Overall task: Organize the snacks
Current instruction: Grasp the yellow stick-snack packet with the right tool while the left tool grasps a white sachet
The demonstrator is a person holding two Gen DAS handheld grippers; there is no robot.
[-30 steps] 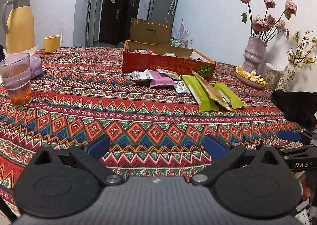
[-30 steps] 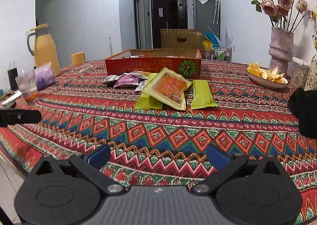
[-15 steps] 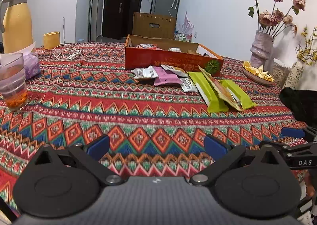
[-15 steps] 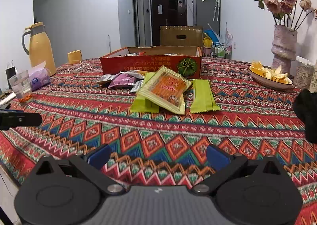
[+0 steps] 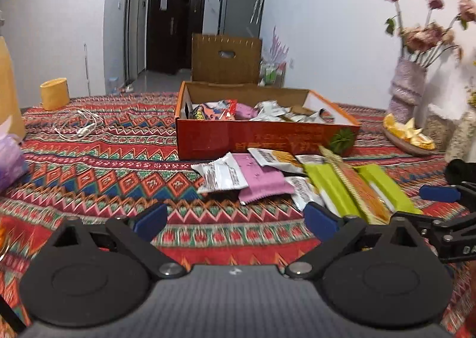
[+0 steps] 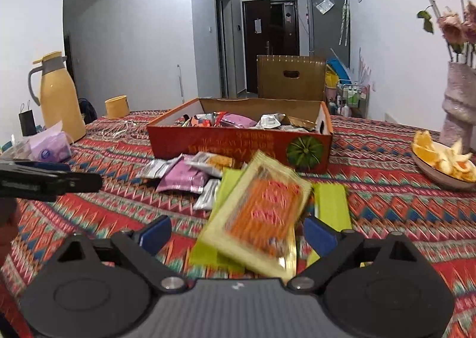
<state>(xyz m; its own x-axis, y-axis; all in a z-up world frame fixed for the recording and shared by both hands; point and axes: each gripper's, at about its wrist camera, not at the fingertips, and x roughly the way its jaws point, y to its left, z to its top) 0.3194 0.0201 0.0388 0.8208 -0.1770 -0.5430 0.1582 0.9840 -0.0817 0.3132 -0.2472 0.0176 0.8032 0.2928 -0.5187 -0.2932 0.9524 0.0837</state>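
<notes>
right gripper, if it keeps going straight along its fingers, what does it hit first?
Most likely the yellow packet with the orange panel, lying on top of the green packets; it already sits between the open right gripper fingers. Depth is unclear, so the tablecloth could come first.

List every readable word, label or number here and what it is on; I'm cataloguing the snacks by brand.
"DA": white letters, cut off at the frame edge, on the black body of the right gripper seen from the left wrist view.
Red box: yellow print on its front wall, upside down and blurred, unreadable.
Orange-and-yellow packet: print smeared by motion, unreadable.
White packets: dark print, too small to read.
Paper on the door: too small.
</notes>
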